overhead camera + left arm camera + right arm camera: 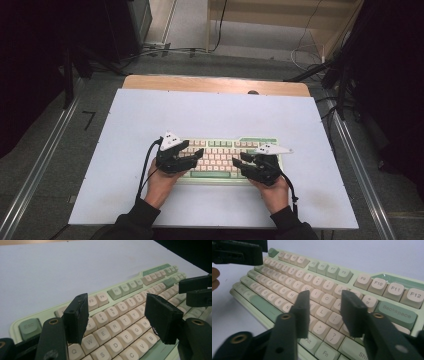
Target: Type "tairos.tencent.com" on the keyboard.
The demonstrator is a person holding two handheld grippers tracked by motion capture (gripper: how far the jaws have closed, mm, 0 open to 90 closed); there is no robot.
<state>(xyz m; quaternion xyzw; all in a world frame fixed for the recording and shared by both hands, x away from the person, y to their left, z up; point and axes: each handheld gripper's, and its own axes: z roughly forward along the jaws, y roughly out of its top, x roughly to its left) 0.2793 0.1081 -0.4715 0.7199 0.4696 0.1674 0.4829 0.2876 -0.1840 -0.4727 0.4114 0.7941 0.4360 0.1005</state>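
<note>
Claw positions first: we find the left claw (196, 151) poised over the left half of the keyboard (220, 145) and the right claw (239, 159) over its right half, both hands coming in from the table's near edge. The keyboard lies flat on the white table (150, 115), about midway between the left and right edges and somewhat nearer the near edge than the far one.

State of the claws: in the left gripper view, the left claw (120, 320) stands moderately wide with nothing between its jaws; they hang above the letter rows around E, R and T. In the right gripper view, the right claw (325, 315) stands narrower, also empty, above the keys near K, L and O. We see no pad pressing a key in either view, though contact at the jaw tips cannot be ruled out.

Progress, in our judgement: the work appears to be key pressing or typing with the claws. Both are in place over the keys, but no key looks depressed, and the pictures give no record of what has been entered, so we cannot state how much remains.

View comparison: the high view gives the keyboard's placement on the table and both forearms, but the key legends are unreadable there. The gripper views supply the legends and the jaw gaps. The left gripper view also catches the right claw's jaws at its right margin.
</note>
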